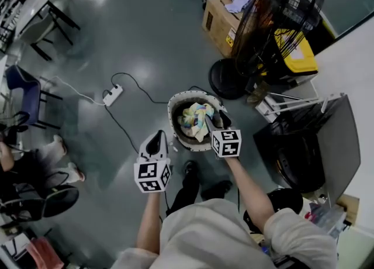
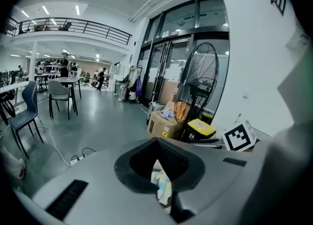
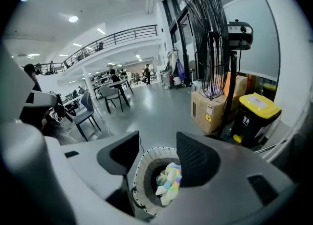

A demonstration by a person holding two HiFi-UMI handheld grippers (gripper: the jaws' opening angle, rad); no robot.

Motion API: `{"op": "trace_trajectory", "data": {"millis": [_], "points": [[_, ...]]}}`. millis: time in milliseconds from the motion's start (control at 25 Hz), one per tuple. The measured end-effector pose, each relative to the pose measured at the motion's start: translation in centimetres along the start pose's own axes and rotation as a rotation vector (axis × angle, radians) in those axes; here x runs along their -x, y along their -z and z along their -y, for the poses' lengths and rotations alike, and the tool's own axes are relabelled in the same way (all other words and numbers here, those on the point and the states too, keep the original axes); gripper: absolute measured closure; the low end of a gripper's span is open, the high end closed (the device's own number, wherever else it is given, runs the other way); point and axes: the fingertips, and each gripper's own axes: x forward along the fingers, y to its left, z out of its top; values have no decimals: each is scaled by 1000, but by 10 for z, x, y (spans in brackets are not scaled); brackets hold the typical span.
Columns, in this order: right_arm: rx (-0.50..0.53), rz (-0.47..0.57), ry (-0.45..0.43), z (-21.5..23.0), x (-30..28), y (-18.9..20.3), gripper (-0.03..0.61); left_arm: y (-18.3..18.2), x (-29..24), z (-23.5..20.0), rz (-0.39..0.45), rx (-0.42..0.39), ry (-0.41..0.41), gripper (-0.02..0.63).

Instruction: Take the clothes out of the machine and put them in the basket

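A small crumpled cloth (image 1: 196,120) with soft yellow, blue and pink patches lies in the middle of the round white woven basket (image 1: 171,113) on the grey floor. The cloth is a lump, so it has no clear long side.

The right gripper (image 1: 216,120) hangs over the basket's right rim. Its jaws are wide apart and hold nothing. The cloth lies straight below them, down in the basket.

The left gripper (image 1: 158,134) is just outside the basket's left rim. Its jaws are squeezed together at the tips. A bit of pale patchy cloth shows in the slit between them. I cannot tell if it is pinched there or only seen past them.

The dark grey washing machine (image 1: 304,151) stands with its lid up on the person's right side, near the basket. So I think the right gripper is the nearer one for reaching into it. It is too dark inside to tell if more clothes are there.

The brown cardboard box (image 1: 219,19) has a yellow sticker, too small to read. The cubes on the grippers show only black-and-white squares, no words.
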Motion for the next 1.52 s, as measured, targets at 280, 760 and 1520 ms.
{"op": "trace_trajectory", "data": {"millis": [280, 760, 1520], "points": [[27, 17, -9, -5, 32, -2, 467, 0, 3, 20, 9, -2, 32, 595], [-18, 106, 27, 41, 143, -3, 557, -6, 0, 123, 21, -83, 168, 595], [-195, 335, 665, 218, 487, 68, 557, -11, 23, 430, 35, -352, 689, 595]]}}
